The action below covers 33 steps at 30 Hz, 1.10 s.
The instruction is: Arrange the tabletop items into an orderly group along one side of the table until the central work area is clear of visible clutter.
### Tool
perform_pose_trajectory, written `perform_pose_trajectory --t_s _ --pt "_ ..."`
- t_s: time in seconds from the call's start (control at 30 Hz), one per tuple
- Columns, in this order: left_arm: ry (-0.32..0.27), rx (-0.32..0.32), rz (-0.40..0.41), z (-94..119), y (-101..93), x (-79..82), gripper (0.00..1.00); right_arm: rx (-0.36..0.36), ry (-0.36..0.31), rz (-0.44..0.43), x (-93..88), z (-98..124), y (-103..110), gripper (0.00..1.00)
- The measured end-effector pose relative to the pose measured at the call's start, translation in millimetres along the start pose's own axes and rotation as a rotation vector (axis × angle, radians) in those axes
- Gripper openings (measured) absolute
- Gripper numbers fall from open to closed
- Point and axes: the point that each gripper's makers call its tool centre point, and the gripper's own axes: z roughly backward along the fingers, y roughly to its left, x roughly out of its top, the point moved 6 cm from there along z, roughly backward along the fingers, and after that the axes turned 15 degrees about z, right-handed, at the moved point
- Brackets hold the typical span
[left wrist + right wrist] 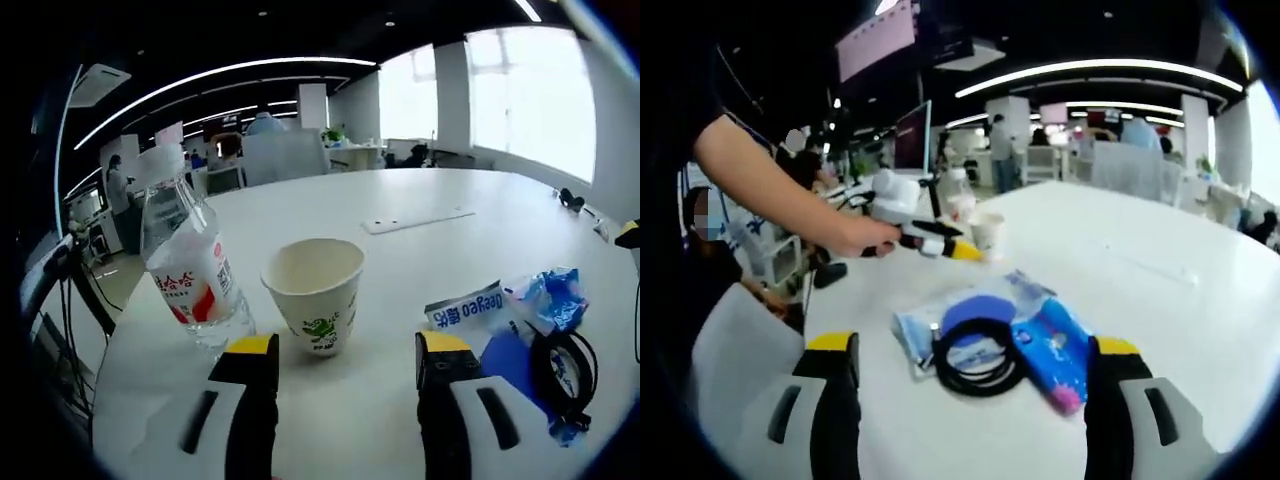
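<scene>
- In the left gripper view, a clear plastic water bottle [188, 262] with a red-and-white label stands upright at the left on the smooth white table [420, 260].
- Just right of it stands a paper cup [316, 293], open-topped, tapered, with a green print.
- The left tool [345, 362] stands wide open, holding nothing, its yellow-tipped jaws either side of the cup, short of it.
- At the right lie a white packet with blue lettering [468, 308] and crinkled blue wrappers [552, 298].
- In the right gripper view, a person's hand [862, 237] holds the other tool far left, by the bottle and cup.
- A coiled black cable [978, 357] lies on blue packets [1045, 345], between the right tool's [973, 365] wide-open, empty jaws.
</scene>
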Motion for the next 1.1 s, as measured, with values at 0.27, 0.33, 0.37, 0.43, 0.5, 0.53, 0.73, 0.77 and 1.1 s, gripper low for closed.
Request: perform_pose_trajectory --t_s 0.27,0.33,0.37,0.43,0.5,0.53,0.73,0.77,1.1 --pt "-0.019 0.008 0.023 18.0 -4.7 3.6 0.55 0.0 -0.003 0.019 2.3 5.0 1.3 0.92" --pt "-0.019 0.004 0.013 22.8 -8.2 4.3 0.55 -0.006 -0.009 0.023 4.5 6.9 0.3 0.91" --pt "-0.019 0.002 0.009 25.2 -9.8 4.6 0.55 -0.011 -0.014 0.024 5.8 8.4 -0.2 0.91" --pt "-0.024 -0.005 0.01 30.7 -14.1 5.9 0.55 -0.017 -0.023 0.024 7.9 11.1 0.2 0.91" --pt "-0.028 -0.012 0.004 35.4 -18.4 6.9 0.55 -0.021 -0.027 0.025 8.5 13.0 0.6 0.91" --pt "-0.031 -0.013 0.001 37.1 -19.7 7.3 0.55 -0.022 -0.029 0.027 9.2 14.5 1.4 0.91" --pt "-0.053 -0.014 0.006 48.3 -26.0 13.2 0.55 -0.016 -0.033 0.058 11.9 20.8 5.2 0.91" --pt "-0.055 -0.013 0.003 49.9 -26.7 14.4 0.55 -0.017 -0.034 0.062 12.6 21.8 5.1 0.9" --pt "-0.089 -0.014 0.005 71.4 -36.2 24.4 0.56 -0.031 -0.08 0.077 22.3 32.3 8.1 0.89"
